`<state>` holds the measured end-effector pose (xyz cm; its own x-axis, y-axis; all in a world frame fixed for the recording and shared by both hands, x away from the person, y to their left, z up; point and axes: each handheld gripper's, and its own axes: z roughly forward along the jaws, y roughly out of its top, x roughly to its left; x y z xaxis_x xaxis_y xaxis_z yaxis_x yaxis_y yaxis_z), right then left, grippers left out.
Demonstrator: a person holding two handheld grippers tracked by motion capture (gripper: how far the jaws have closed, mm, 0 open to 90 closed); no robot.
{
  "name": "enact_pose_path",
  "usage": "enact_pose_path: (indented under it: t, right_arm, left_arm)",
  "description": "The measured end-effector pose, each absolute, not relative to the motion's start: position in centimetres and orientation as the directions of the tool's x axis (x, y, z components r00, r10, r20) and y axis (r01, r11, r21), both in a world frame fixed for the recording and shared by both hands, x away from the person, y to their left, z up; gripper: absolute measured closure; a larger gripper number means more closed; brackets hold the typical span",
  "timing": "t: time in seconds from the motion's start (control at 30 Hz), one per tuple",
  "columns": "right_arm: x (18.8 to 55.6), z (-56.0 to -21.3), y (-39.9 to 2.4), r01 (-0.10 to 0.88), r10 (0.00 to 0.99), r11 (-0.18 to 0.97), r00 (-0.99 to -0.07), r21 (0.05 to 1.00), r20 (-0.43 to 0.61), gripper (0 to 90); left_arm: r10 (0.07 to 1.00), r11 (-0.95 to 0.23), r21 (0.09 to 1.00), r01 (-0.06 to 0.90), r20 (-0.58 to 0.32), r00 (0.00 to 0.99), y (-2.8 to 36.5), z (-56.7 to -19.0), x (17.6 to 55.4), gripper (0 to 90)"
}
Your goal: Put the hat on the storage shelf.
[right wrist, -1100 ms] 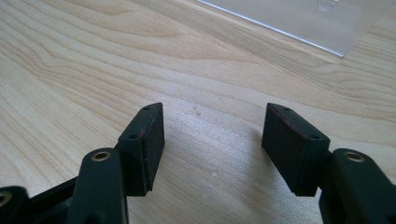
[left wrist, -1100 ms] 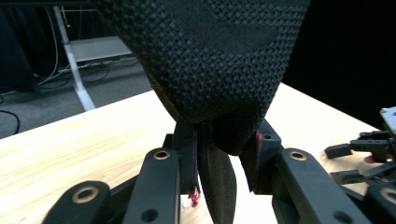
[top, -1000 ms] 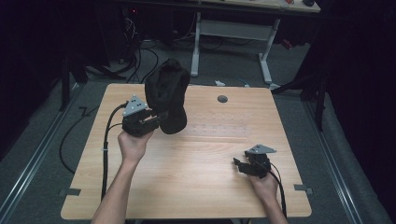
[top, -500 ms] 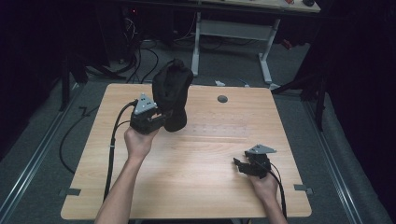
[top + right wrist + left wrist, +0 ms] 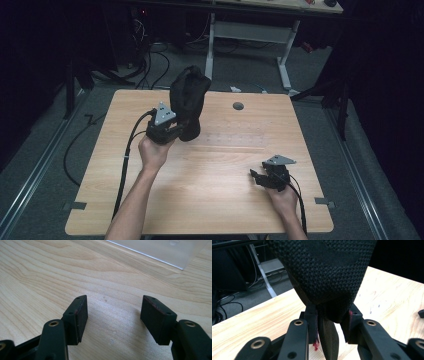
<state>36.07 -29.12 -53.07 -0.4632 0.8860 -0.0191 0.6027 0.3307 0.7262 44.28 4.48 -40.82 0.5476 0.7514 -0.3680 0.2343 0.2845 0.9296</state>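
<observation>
Left hand-held gripper (image 5: pixel 172 131) grips a black woven cloth (image 5: pixel 189 100), now carried lower toward the worktop's (image 5: pixel 210 180) 11 o'clock area — likely being set down. Right hand-held gripper (image 5: pixel 260 177) rests open at 4 o'clock.

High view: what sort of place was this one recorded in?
Most likely a lab or workshop recording station, not a home. A bare wooden table stands on grey floor with cables trailing behind it, a height-adjustable desk frame sits beyond, and the surroundings are kept dark.
</observation>
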Motion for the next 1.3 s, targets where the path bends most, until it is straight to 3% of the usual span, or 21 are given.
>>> enact_pose_path:
  t: [0.37, 0.8, 1.17, 1.3]
  right_arm:
    - [36.0, -53.1, -29.1, 0.604, 0.888, 0.327, -0.46, 0.727, -0.018, 38.5]
    - [36.0, -53.1, -29.1, 0.603, 0.887, 0.329, -0.46, 0.727, -0.019, 38.2]
    - [36.0, -53.1, -29.1, 0.607, 0.889, 0.325, -0.458, 0.726, -0.015, 37.8]
    - [36.0, -53.1, -29.1, 0.607, 0.889, 0.325, -0.458, 0.726, -0.015, 37.8]
  left_arm:
    - [0.756, 0.277, 0.926, 0.256, -0.375, 0.536, 3.8, -42.3, 44.5, 69.6]
    - [0.726, 0.347, 0.872, 0.344, -0.482, 0.491, 4.6, -42.7, 44.3, 63.1]
    - [0.71, 0.386, 0.844, 0.373, -0.53, 0.463, 5.5, -42.5, 44.3, 32.3]
    - [0.691, 0.403, 0.823, 0.4, -0.56, 0.457, 6.1, -42.3, 44.1, 27.9]
